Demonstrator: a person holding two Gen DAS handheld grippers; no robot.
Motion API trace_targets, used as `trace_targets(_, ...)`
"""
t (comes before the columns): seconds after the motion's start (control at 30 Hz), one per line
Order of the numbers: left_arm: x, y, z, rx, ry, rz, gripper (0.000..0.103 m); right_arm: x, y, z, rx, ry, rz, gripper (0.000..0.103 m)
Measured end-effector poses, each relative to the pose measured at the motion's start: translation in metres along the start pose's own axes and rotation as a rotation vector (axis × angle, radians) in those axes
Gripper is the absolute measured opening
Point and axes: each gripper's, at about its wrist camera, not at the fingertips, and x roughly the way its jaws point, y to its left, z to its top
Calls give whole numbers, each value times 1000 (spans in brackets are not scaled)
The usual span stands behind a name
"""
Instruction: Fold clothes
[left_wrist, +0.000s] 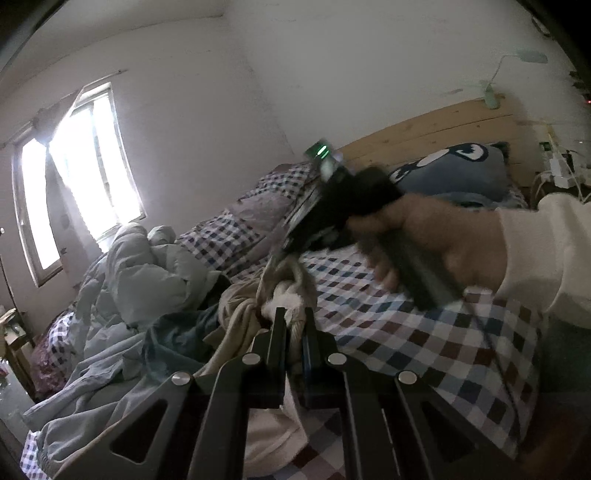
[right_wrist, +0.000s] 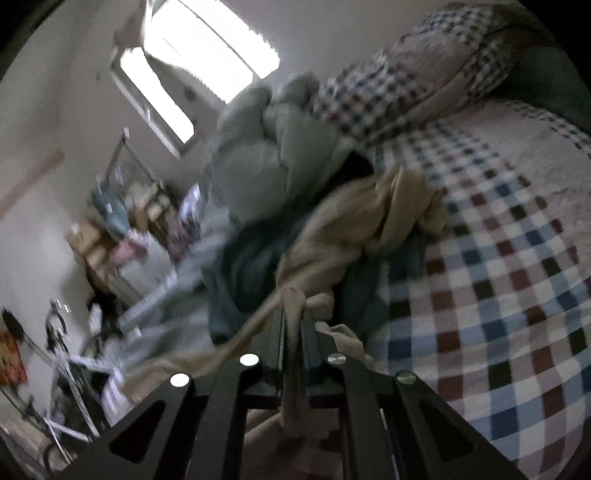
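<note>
Left claw (left_wrist: 295, 314) pinching beige garment (left_wrist: 240, 314) on checked bed (left_wrist: 424, 332), right claw (right_wrist: 293, 314) clamped on same beige cloth, grey duvet (left_wrist: 147, 266) at ten o'clock

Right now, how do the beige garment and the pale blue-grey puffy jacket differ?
The beige garment is thin, limp cloth; the pale blue-grey puffy jacket is thick and quilted. Both grippers, left gripper and right gripper, are shut on the beige garment; nothing grips the jacket. Both lie crumpled on the checked bedsheet.

We count two hand-held grippers (left_wrist: 294, 314) (right_wrist: 293, 314), one bed (left_wrist: 424, 332), one beige garment (left_wrist: 240, 306), one pale blue jacket (left_wrist: 147, 273), one blue pillow (left_wrist: 454, 173), one window (left_wrist: 81, 170), one fan (left_wrist: 491, 98).
</note>
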Motion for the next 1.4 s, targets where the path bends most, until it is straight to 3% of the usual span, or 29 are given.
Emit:
trace_targets(0.17,4,6,0,-33,4,3,6,-43,-10,22,41,-127,-2,6)
trace_targets(0.43,16,6,3,-62,15,-17,6,-110,-37,30,100,-336,-61,6)
trace_targets(0.57,21,-1,7,-56,7,-44,6,-131,-70,29,161,-352,-141,6)
trace_targets(0.77,29,-13,4,-9,30,-63,6,-131,-119,14,201,-195,-301,7)
trace_targets(0.83,31,-13,2,-3,39,-56,6,-127,-126,9,158,-113,-358,7)
trace_targets(1.03,36,-5,-4,-1,60,-32,6,-132,-137,-4,-26,-1,-628,9)
trace_targets(1.13,37,-7,-9,27,77,-24,6,-134,-127,-10,-158,25,-623,10)
trace_targets(1.17,38,-8,-11,33,83,-27,6,-132,-120,-14,-208,42,-594,16)
trace_targets(1.2,39,-8,-12,35,89,-29,6,-129,-114,-18,-241,61,-557,34)
trace_targets(1.27,41,-9,-15,38,100,-33,6,-120,-102,-27,-297,98,-457,55)
trace_targets(1.4,42,-11,-16,29,108,-68,6,-106,-71,-47,-450,141,-366,55)
